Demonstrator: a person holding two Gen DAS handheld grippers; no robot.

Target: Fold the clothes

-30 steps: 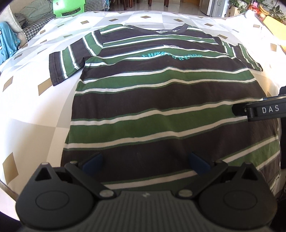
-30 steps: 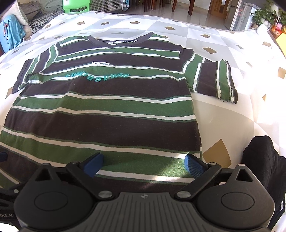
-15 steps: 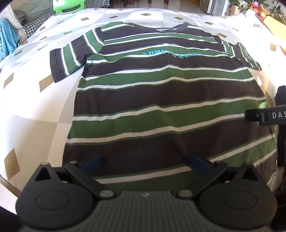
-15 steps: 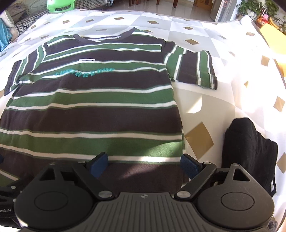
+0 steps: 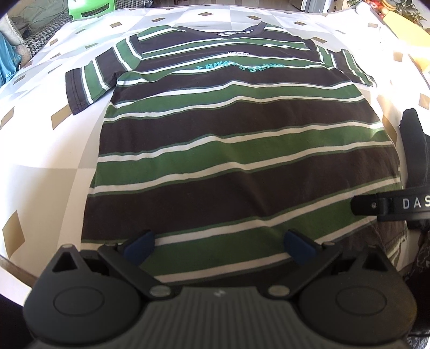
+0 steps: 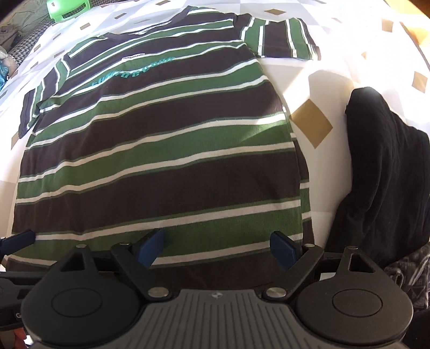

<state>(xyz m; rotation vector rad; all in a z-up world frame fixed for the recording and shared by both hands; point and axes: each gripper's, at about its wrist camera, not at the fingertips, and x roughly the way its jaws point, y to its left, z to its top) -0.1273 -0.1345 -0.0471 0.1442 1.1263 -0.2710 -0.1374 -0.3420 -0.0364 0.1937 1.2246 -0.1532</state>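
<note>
Lying flat and face up on a white bedsheet printed with tan and grey diamonds, the striped T-shirt is spread out with its collar at the far end, both short sleeves out to the sides and its hem nearest the cameras; its bands run dark brown, green and white, with teal lettering across the chest. The left gripper hangs over the hem near the shirt's left corner, its blue-padded jaws spread wide with nothing pinched between them, only cloth below. The right gripper hangs over the hem toward the shirt's right edge; its jaws have just been closing a little yet stand well apart, and no fabric is caught between the pads. Just beside the shirt's right edge lies a black garment, loosely folded, apart from the shirt with a strip of sheet between them. Beyond the far corner of the sheet stands a bright green plastic stool, next to a houndstooth-patterned cushion.
</note>
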